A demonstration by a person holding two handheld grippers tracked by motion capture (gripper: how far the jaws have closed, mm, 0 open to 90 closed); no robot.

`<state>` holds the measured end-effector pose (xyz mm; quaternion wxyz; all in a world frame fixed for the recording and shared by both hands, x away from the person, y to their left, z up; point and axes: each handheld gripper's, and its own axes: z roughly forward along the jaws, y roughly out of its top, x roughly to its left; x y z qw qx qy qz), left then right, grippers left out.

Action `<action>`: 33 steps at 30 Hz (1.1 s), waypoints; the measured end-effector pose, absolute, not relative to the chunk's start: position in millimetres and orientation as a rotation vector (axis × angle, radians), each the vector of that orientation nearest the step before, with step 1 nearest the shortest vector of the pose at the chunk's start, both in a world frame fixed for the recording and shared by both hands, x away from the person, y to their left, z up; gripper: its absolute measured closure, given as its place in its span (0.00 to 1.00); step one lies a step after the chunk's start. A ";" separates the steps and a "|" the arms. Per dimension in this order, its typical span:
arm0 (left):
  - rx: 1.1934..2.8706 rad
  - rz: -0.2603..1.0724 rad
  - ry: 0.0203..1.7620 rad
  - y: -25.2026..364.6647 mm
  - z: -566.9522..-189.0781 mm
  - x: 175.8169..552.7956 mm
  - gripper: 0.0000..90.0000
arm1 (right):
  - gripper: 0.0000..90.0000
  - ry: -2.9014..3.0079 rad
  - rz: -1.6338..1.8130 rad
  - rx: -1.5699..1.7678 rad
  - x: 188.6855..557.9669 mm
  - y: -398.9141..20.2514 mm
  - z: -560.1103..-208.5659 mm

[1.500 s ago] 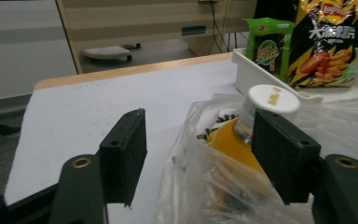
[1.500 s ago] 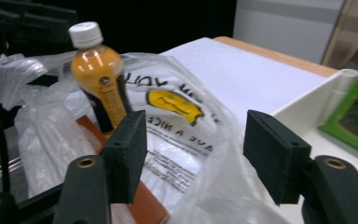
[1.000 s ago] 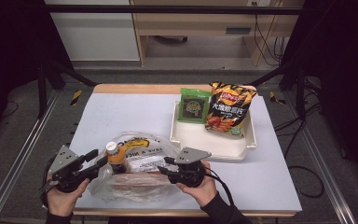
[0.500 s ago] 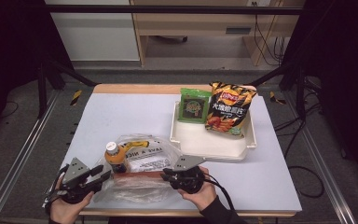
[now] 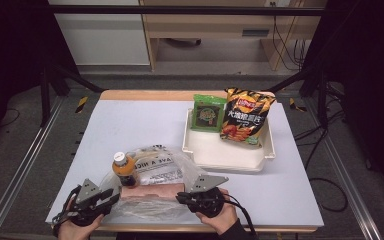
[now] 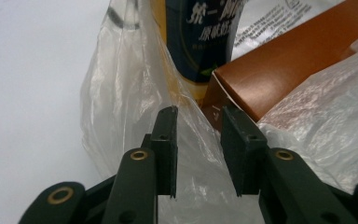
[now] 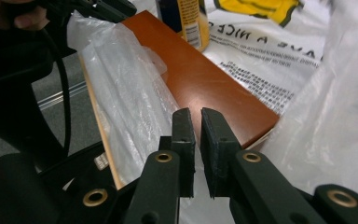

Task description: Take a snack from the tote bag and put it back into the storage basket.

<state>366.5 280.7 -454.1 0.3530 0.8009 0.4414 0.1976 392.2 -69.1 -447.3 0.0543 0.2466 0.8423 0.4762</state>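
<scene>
Lying at the table's (image 5: 130, 120) near edge, the clear plastic bag (image 5: 155, 165) holds an upright bottle (image 5: 124, 169) and a brown box (image 5: 152, 191). Left gripper (image 6: 196, 122) jaws, just closing, stand apart with bag film between them. Right gripper (image 7: 196, 122) jaws, just closing, nearly meet; whether they pinch film, cannot tell. White tray (image 5: 225, 157) with snack packets sits beyond.
</scene>
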 end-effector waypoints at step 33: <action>2.080 0.523 1.138 278.9 -475.4 377.3 0.73 | 0.64 2.465 1.489 0.660 399.8 -55.5 -434.1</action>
